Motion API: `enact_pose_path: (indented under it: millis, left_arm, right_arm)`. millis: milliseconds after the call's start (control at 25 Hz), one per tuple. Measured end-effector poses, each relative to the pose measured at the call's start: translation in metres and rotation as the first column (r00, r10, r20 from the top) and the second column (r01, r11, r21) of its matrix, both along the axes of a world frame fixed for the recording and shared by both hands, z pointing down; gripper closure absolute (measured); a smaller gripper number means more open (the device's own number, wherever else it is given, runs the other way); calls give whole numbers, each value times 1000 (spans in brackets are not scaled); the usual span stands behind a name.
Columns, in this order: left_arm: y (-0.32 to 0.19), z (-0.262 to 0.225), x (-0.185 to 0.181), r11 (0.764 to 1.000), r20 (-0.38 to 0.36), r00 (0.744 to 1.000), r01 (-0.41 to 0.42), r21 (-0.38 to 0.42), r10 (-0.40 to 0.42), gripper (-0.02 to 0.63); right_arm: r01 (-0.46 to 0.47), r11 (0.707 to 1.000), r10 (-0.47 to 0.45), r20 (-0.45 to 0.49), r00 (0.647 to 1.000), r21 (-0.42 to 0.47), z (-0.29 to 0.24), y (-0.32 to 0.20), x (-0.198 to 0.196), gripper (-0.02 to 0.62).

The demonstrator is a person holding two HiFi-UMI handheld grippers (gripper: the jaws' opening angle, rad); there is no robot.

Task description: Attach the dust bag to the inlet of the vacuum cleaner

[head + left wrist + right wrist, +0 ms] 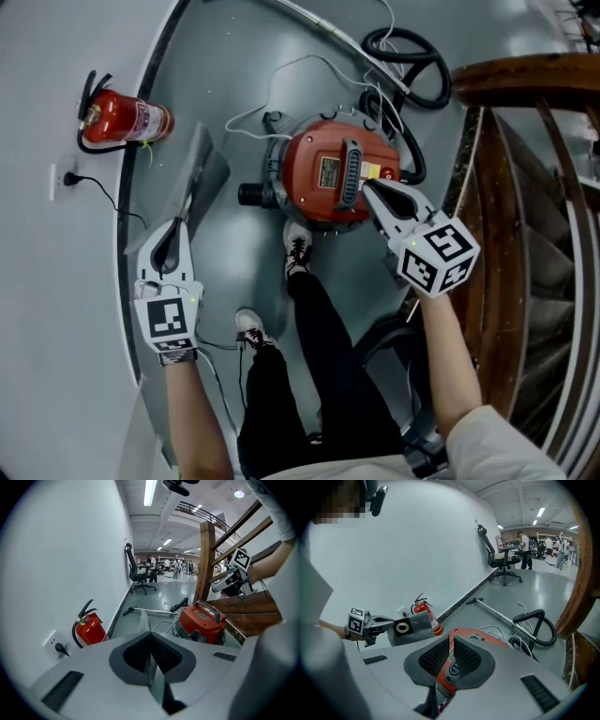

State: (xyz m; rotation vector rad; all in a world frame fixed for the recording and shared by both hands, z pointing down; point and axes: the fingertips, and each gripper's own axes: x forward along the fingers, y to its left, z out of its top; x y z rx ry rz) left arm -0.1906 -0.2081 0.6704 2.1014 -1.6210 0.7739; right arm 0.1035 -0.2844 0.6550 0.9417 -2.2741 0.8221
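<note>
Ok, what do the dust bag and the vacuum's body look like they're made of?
The dust bag looks like matte grey paper or nonwoven: a flat, dull sheet. The vacuum body is probably glossy red moulded plastic, by its sheen.

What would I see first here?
The big red vacuum cleaner sits on the grey floor, right by the person's feet. Next, the left gripper has its jaws shut on a flat grey dust bag, and a red fire extinguisher stands by the wall.
</note>
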Motion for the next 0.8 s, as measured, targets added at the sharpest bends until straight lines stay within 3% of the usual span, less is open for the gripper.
enact_pose_path:
  millis: [440,800]
  left_arm:
    - [3,70,25,996,-60,998,21,-89,-26,600]
    - [3,111,43,993,-159,985,44,-111,-61,600]
  right_arm:
    - [-5,1000,6,22,1000,-17,24,-5,7,565]
    - [-13,999,15,41,999,-49,48,7,8,565]
